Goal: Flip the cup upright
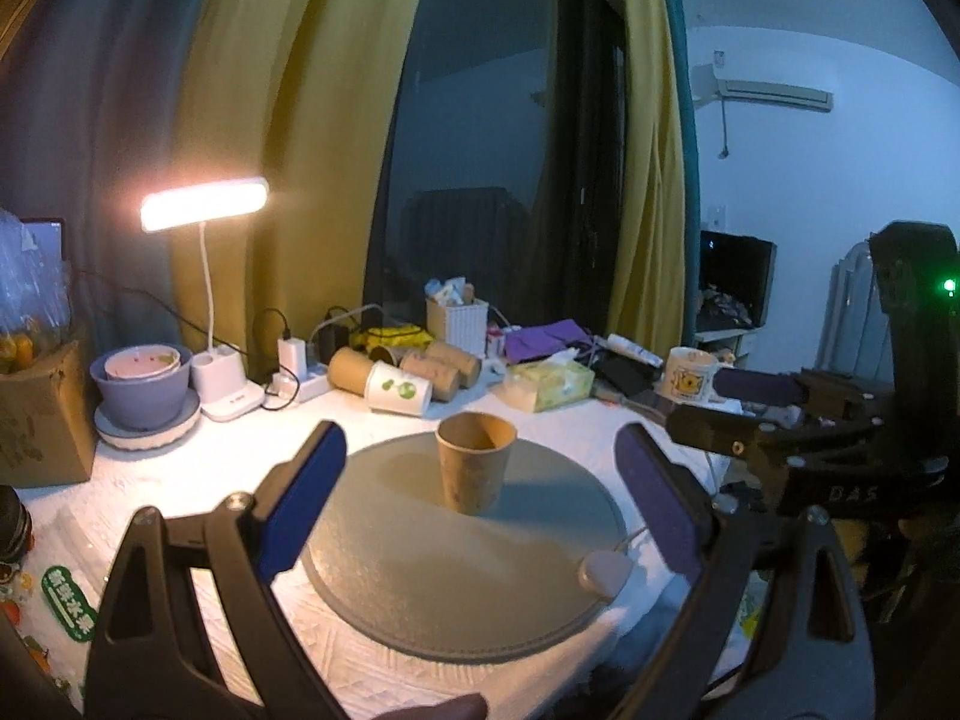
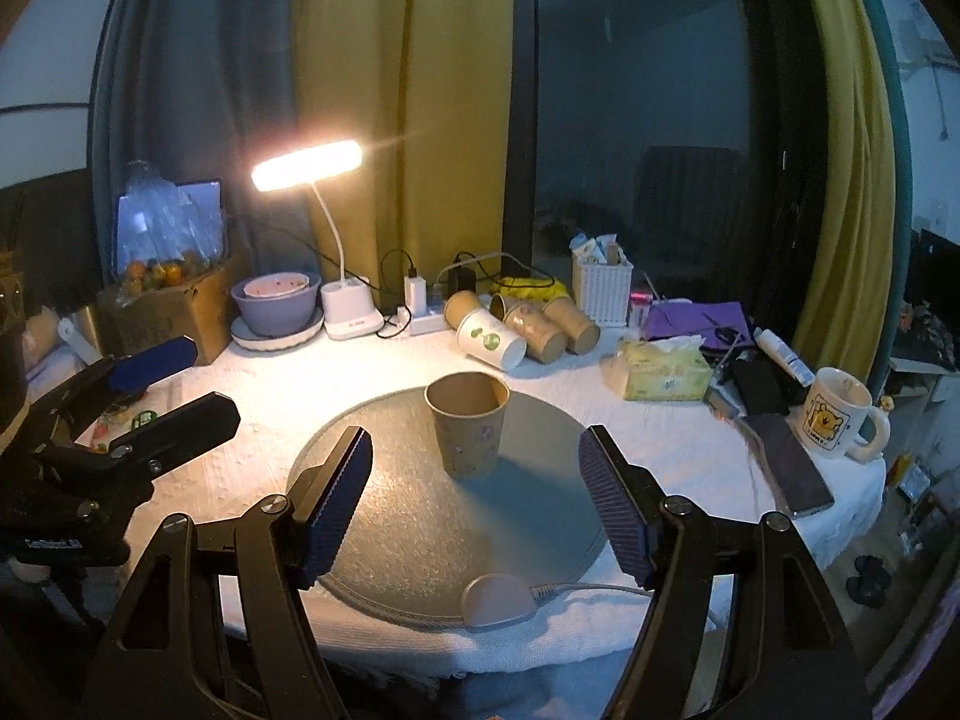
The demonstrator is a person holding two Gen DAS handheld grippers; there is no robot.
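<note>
The cup [image 2: 467, 423] stands upright on the round mat [image 2: 384, 516], at 12 o'clock from both wide-open, empty grippers: left gripper [image 1: 480, 498], right gripper [image 2: 477, 501].

The cardboard box [image 1: 42, 408] is cut off by the left wrist view's edge. Print on the green label [image 1: 69, 603] is too small to read, as are the white basket's [image 2: 602, 290] contents.

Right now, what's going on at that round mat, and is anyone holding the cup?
Nobody is holding it. The brown paper cup stands upright, mouth up, on the grey round mat, apart from both tools. The right tongs are open in front of the cup, nothing between them. The left tongs are open and empty too, likewise facing the cup. The flip looks done.
</note>
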